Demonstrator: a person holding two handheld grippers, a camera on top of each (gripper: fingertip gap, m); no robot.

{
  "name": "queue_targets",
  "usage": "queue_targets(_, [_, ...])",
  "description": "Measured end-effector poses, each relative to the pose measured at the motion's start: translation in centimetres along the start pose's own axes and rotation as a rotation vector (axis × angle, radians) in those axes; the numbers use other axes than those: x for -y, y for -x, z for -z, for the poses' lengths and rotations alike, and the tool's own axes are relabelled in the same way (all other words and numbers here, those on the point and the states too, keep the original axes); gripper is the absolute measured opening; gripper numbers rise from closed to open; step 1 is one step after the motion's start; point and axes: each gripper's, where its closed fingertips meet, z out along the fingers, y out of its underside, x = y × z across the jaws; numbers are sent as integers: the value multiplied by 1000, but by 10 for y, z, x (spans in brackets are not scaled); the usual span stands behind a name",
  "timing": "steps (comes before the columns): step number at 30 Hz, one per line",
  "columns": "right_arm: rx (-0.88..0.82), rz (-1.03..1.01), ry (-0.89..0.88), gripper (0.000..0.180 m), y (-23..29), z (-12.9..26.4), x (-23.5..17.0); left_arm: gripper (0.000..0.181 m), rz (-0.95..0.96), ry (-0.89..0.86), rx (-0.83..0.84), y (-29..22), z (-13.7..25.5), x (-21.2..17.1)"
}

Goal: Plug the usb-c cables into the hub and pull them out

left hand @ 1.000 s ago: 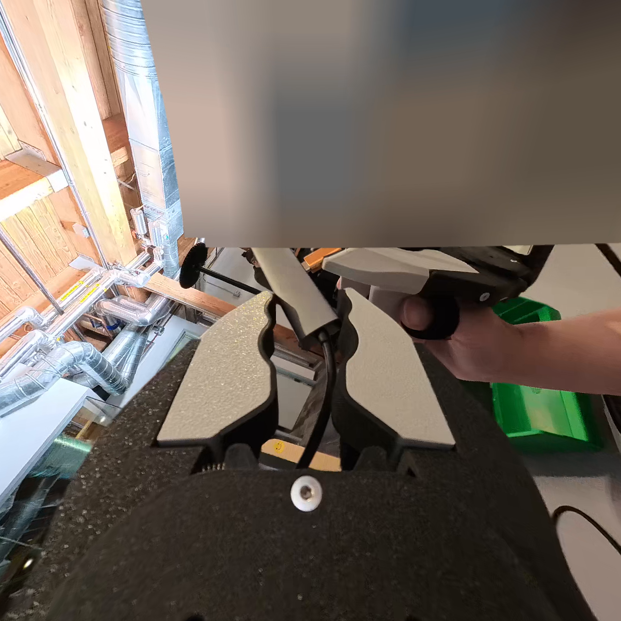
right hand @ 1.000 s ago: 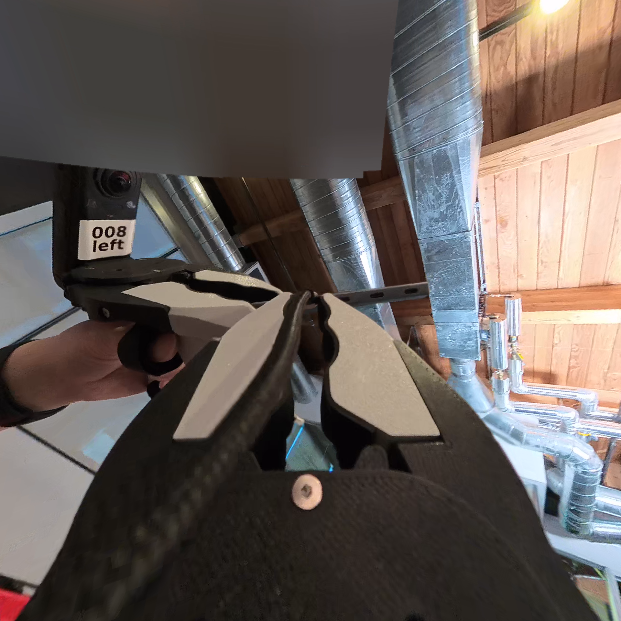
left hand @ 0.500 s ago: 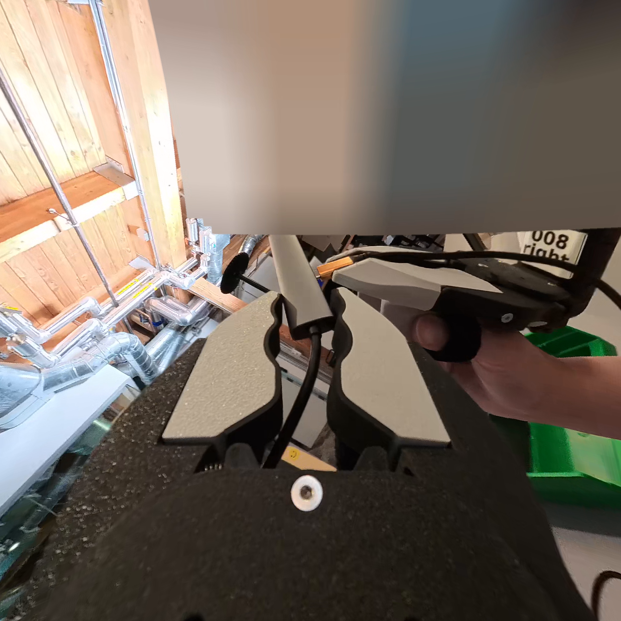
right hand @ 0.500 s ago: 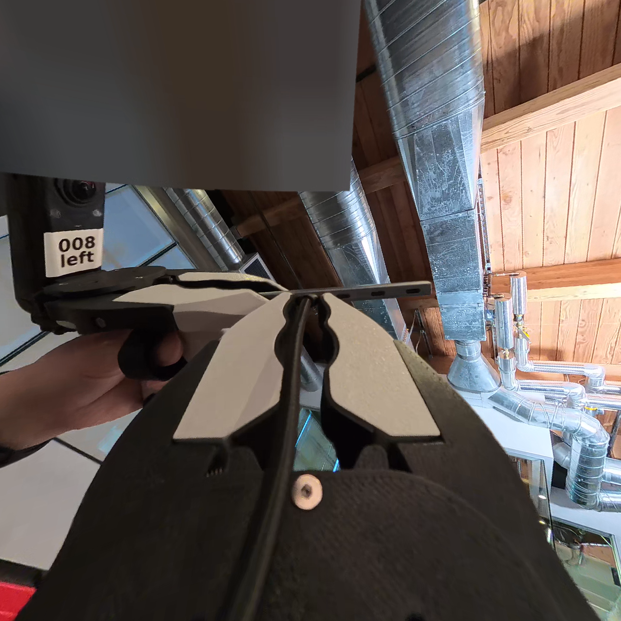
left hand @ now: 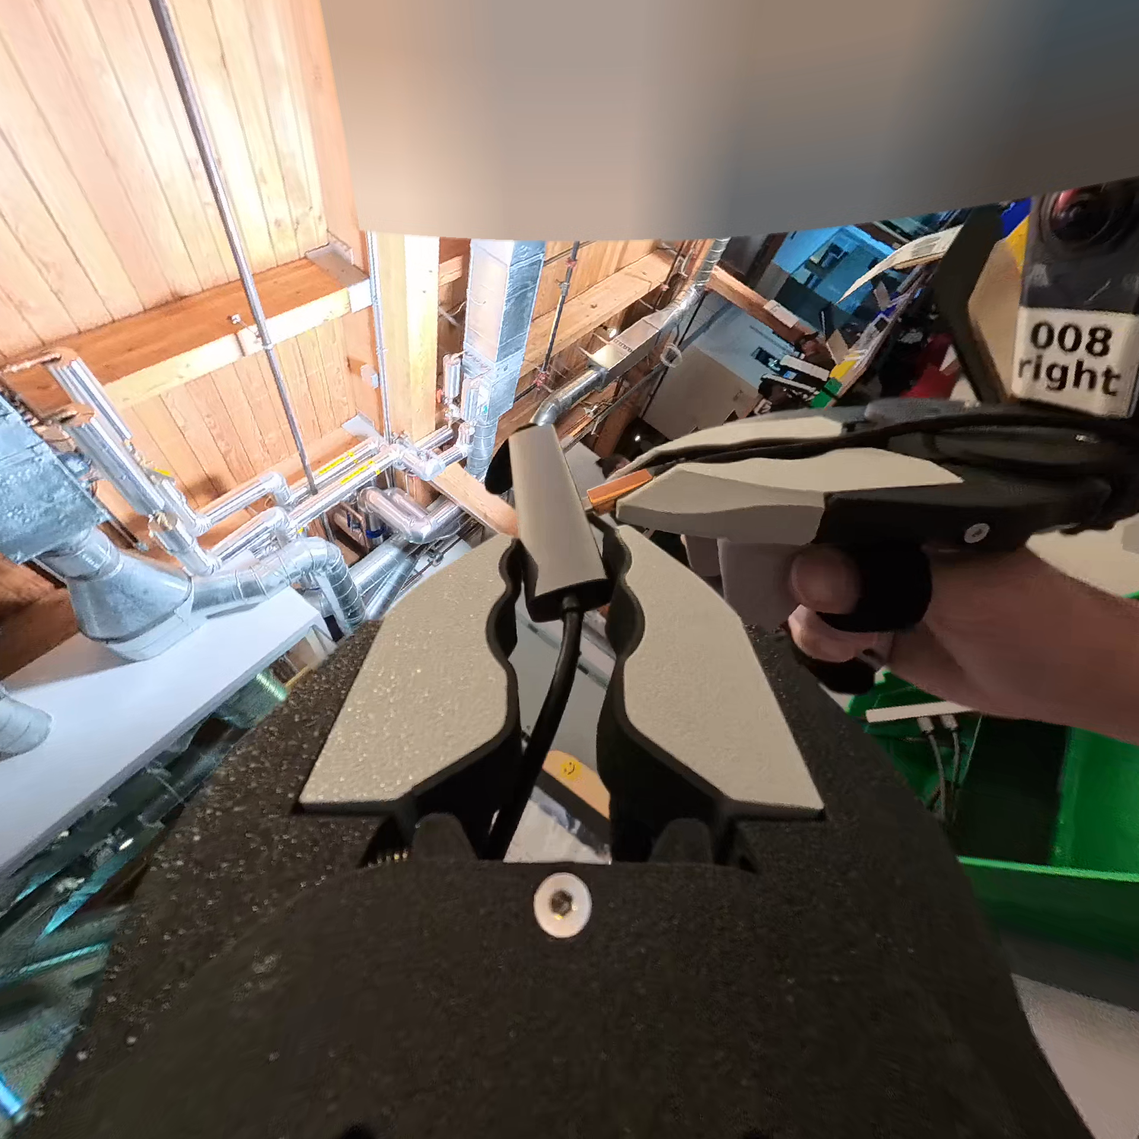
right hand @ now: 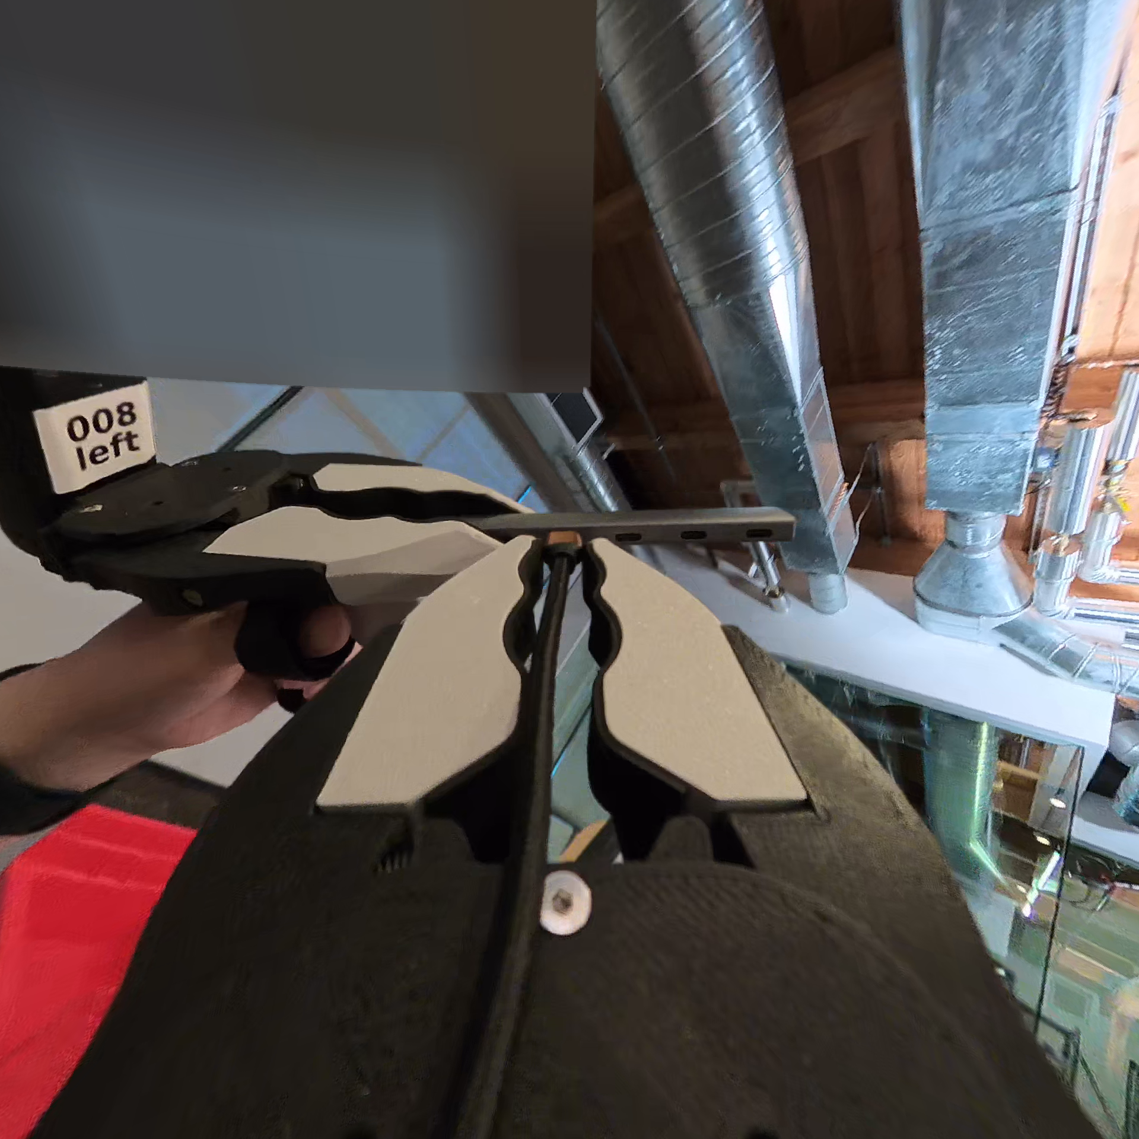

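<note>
My left gripper (left hand: 564,548) is shut on the lower end of a slim grey hub (left hand: 545,493), which points up and away. The hub's own black cable (left hand: 548,709) hangs down between the fingers. In the right wrist view the hub (right hand: 678,524) is a level bar with three empty ports along its near edge, held from the left by the left gripper (right hand: 487,524). My right gripper (right hand: 562,545) is shut on a copper-coloured USB-C plug (right hand: 564,538), whose black cable (right hand: 542,709) runs back between the fingers. The plug's tip (left hand: 613,490) meets the hub's side; how deep it sits is hidden.
Both views look up at a wooden ceiling with silver ducts (right hand: 727,246) and pipes (left hand: 296,555). A green bin (left hand: 1060,832) lies low right in the left wrist view. A red surface (right hand: 80,955) lies low left in the right wrist view. Hands hold both grippers.
The right gripper has carried the plug up to the hub's side. Both grippers have tilted, and more of the hub's port edge now shows in the right wrist view.
</note>
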Motion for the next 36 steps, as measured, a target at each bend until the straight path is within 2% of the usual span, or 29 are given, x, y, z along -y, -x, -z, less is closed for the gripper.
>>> queue_targets(7, [88,14,170,13,17,-10,-40,25,72,3,36,9,19,-38])
queue_targets(13, [37,17,275,13,15,-14,-66,25,214,-1,12,12,18,-65])
queue_targets(18, [-3,-39,327,13,13,-13,-87,25,208,58,12,12,16,-86])
queue_targets(36, [-46,-98,380,13,10,-10,-101,25,348,90,-33,8,14,-99])
